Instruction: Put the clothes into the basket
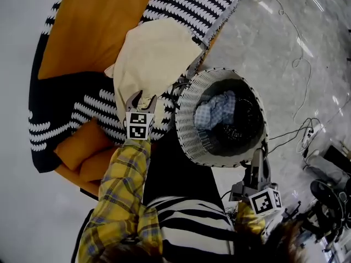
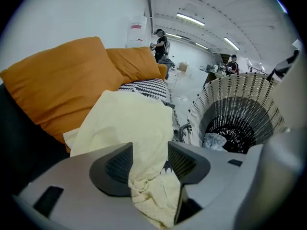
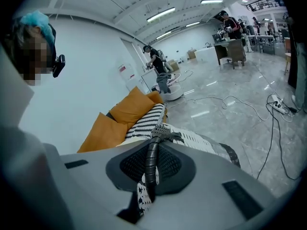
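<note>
A cream cloth [image 1: 153, 59] lies spread over the sofa, next to a white woven basket [image 1: 189, 130] on the floor. A blue checked cloth [image 1: 215, 111] lies inside the basket. My left gripper [image 1: 141, 98] is down on the cream cloth's near edge. In the left gripper view a bunched fold of the cream cloth [image 2: 129, 123] runs between the jaws of my left gripper [image 2: 149, 152], which stand apart with a gap at the right pad. My right gripper [image 1: 259, 155] is at the basket's near rim. It [image 3: 151, 150] is shut on the basket's dark wrapped handle [image 3: 153, 128].
Orange cushions [image 1: 93, 21] and a black-and-white striped blanket [image 1: 186, 4] cover the sofa. Cables and a power strip [image 1: 304, 136] trail over the glossy floor to the right of the basket, with dark equipment [image 1: 329, 196] at the lower right. People stand far off [image 2: 160, 42].
</note>
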`<state>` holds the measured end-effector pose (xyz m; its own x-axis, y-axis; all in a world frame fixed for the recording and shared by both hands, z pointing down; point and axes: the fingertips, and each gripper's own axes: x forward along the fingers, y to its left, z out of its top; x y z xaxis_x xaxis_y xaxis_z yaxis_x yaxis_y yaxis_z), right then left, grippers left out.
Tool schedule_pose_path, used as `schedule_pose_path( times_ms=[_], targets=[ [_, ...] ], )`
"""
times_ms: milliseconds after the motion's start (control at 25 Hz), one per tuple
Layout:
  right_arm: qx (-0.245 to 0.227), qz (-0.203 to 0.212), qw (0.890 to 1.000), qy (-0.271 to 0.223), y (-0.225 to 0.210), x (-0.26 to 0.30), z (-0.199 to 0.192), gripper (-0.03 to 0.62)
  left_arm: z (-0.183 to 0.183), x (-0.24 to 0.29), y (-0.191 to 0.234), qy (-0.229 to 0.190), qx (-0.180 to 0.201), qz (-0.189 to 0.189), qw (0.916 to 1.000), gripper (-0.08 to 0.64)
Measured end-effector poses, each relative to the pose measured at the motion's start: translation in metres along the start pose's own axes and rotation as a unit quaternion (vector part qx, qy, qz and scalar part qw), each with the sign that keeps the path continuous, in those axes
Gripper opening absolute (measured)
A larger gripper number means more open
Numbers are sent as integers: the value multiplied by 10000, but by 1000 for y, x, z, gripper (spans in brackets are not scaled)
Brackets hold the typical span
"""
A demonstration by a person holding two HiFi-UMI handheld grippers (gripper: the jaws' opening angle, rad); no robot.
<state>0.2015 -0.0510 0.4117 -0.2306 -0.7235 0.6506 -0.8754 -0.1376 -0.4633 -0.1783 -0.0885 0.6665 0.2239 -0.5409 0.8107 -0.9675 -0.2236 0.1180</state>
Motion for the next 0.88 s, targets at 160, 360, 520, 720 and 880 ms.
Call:
schedule_pose_path(
  times_ms=[160, 360, 520, 720, 880],
  targets=[
    [-62, -114, 9999, 104, 3, 18, -15, 38, -21, 25, 16, 77, -82, 32, 9999, 238],
    [-208, -84, 9994, 279, 20, 36, -31, 38, -49, 41, 41, 258, -174, 104, 9995, 277],
    [-364, 9, 9985, 407, 25, 29, -25, 38, -53, 30, 49, 578, -140, 318, 9977, 330],
    [-238, 7, 9989, 408, -33, 1, -37, 38, -51, 41, 59, 726, -348, 503, 9955, 359],
    [-272, -19, 9989, 380, -19, 16, -34, 38, -67, 53, 56, 925, -575, 516, 9927, 357]
  ],
)
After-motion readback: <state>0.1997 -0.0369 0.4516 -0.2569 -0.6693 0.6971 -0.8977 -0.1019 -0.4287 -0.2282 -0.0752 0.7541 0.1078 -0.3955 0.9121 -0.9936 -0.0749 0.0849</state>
